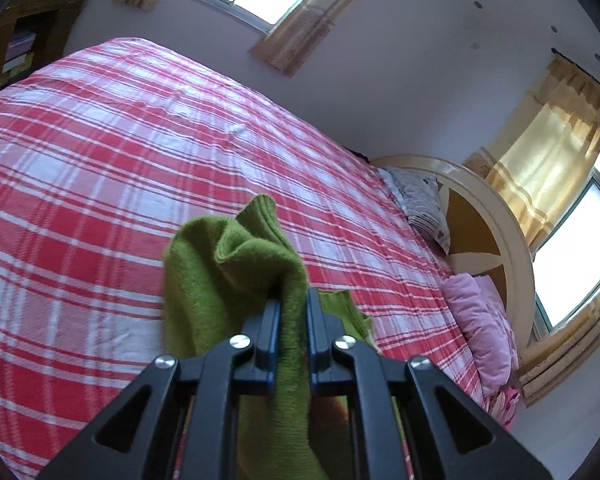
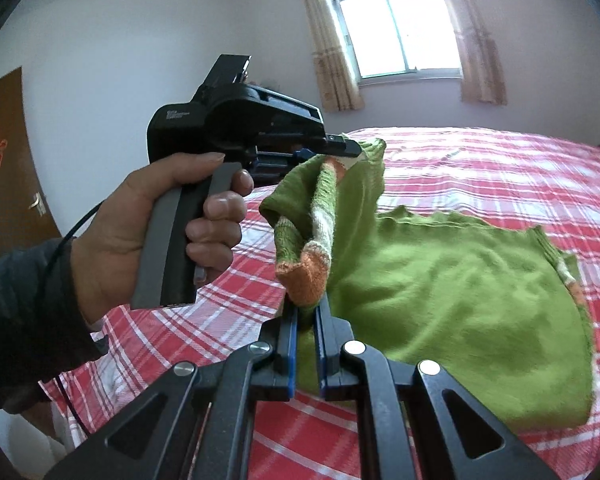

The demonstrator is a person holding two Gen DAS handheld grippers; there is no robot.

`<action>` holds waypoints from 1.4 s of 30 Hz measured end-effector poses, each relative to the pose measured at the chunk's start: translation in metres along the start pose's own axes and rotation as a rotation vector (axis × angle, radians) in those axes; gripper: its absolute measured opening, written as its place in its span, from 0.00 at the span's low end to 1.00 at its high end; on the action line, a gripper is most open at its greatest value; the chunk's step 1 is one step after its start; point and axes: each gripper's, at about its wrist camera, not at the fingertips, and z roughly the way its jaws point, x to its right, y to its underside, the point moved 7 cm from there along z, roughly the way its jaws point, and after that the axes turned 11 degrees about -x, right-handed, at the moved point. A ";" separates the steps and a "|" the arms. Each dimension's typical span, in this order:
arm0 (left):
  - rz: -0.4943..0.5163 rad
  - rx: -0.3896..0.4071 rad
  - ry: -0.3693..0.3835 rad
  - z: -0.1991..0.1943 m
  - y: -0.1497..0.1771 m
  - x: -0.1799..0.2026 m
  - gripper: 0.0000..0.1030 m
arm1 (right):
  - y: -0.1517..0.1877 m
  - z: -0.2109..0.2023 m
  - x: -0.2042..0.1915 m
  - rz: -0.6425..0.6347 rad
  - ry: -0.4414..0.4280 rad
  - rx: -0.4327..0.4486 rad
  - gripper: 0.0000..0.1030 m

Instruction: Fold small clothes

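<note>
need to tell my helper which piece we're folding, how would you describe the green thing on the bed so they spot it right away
Start at the big bed with the red and white plaid sheet. On it lies a small green knit sweater, one edge lifted, pinched by the left gripper and the right gripper. It is the only green item there, and its cuff has orange and white stripes.
</note>
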 end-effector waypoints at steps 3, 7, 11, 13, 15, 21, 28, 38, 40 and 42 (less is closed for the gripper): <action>0.017 -0.014 0.012 0.017 0.000 0.016 0.11 | 0.004 -0.013 0.021 0.045 -0.004 0.014 0.07; 0.040 -0.039 0.022 0.041 0.000 0.037 0.10 | 0.010 -0.027 0.050 0.107 -0.003 0.024 0.07; 0.066 -0.070 0.019 0.065 0.004 0.054 0.10 | 0.022 -0.040 0.076 0.160 -0.001 0.023 0.06; 0.071 -0.088 0.024 0.076 0.007 0.060 0.10 | 0.029 -0.044 0.085 0.181 0.001 0.022 0.06; 0.082 -0.102 0.023 0.086 0.009 0.067 0.09 | 0.036 -0.047 0.094 0.200 0.005 0.020 0.06; 0.142 -0.152 0.026 0.113 0.020 0.090 0.09 | 0.056 -0.063 0.118 0.268 0.017 0.023 0.05; 0.221 -0.196 0.013 0.138 0.030 0.119 0.08 | 0.077 -0.075 0.145 0.365 0.019 0.023 0.05; 0.307 -0.217 -0.047 0.152 0.051 0.137 0.16 | 0.105 -0.081 0.163 0.477 0.035 0.000 0.02; 0.323 -0.208 -0.078 0.140 0.054 0.135 0.37 | 0.113 -0.083 0.168 0.501 0.036 -0.002 0.00; 0.329 -0.166 -0.096 0.121 0.056 0.130 0.76 | 0.119 -0.085 0.175 0.549 0.014 -0.001 0.00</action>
